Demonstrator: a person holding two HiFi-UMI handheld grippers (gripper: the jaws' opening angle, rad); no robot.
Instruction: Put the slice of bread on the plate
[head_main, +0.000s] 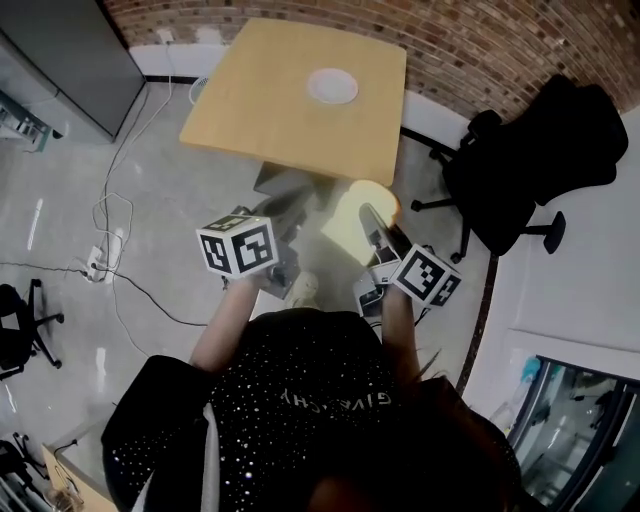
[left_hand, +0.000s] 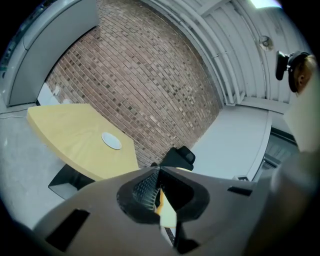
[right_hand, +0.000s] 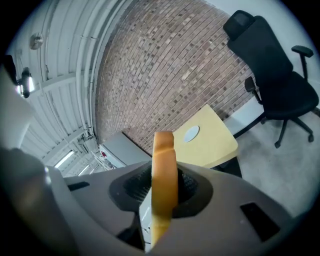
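Head view shows the person standing on the floor, back from the table (head_main: 255, 110), with the slice of bread (head_main: 345, 225) carried in the air in front of the body and well apart from the white plate (head_main: 332, 86), which sits toward the far side of the tabletop. The right hand-held gripper (head_main: 372, 222) pinches the slice. In the right gripper view the bread stands on edge between the two dark pads, with its browned crust reaching past the jaw tips and the plate visible beyond it. The left hand-held gripper (left_hand: 159, 172) carries nothing that can be made out. Its jaw tips are pressed together, and a pale sliver shows in the gap behind them, but what it is cannot be told. A black office chair (head_main: 540, 150) stands off to the right of the table.

The slice is probably very light and soft. It looks likely to dent under the pads, bend under its own weight once tipped flat, and tear or shed crumbs if squeezed hard or dragged. The crust rim is likely the firmest place to hold, and a gentle pinch near one edge, as here, should leave most of the slice free to lie down. The bread has yet to reach the plate. Setting it down probably calls for lowering the free end onto the plate first, then letting go close to the surface so that it does not flop or slide off the rim.
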